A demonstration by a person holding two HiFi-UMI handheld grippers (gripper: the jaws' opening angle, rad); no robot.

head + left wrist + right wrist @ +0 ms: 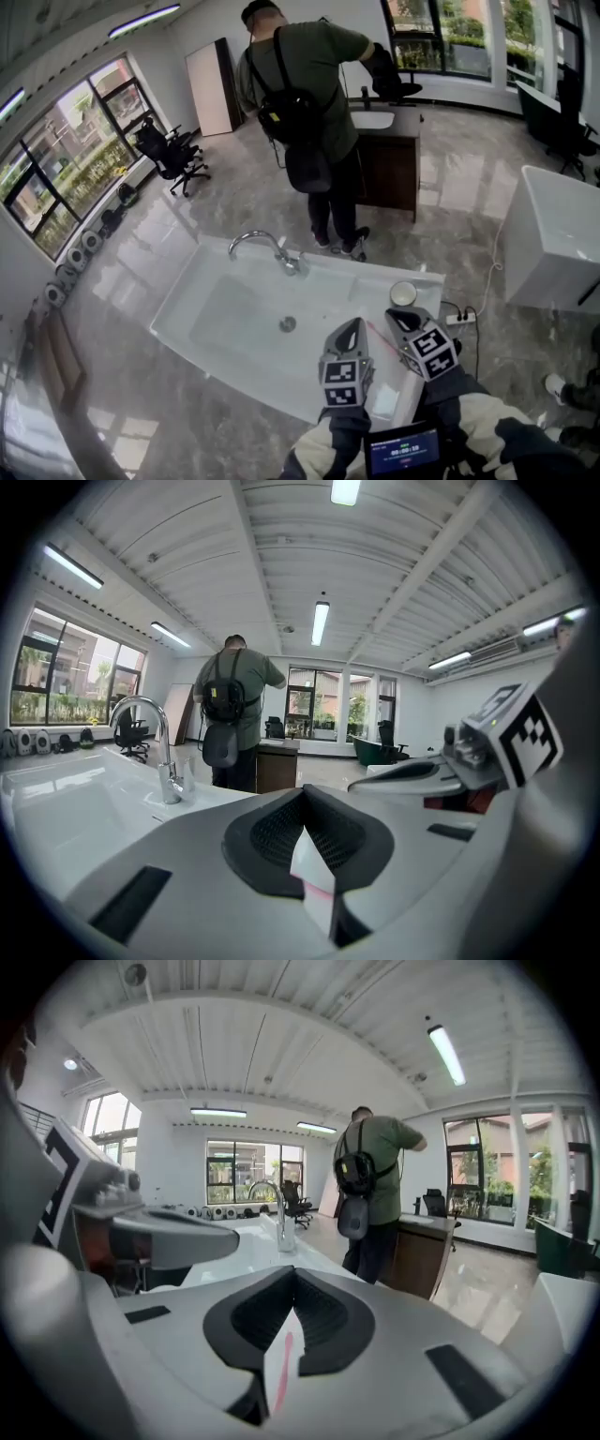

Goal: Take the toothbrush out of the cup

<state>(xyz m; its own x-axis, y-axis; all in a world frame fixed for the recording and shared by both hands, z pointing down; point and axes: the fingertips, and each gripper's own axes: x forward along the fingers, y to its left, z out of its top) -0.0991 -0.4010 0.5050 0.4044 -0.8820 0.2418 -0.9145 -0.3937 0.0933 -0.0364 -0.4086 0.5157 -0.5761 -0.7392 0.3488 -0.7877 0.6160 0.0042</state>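
A white cup (403, 293) stands upright on the right end of the sink counter (427, 279), and nothing sticks out of it. The toothbrush (380, 343) shows as a thin pink slanted line over the counter, outside the cup and between my two grippers. I cannot tell whether it rests on the counter. My left gripper (354, 324) hovers over the basin's near right corner with its jaws together (305, 841). My right gripper (398, 319) sits just short of the cup, also shut (286, 1326). Only a narrow white and pink sliver shows at each seam.
A chrome faucet (267, 246) rises at the back of the white basin (225, 319). A person with a backpack (305, 84) stands at a dark vanity beyond. A power strip (459, 319) lies on the floor to the right, near a white cabinet (553, 234).
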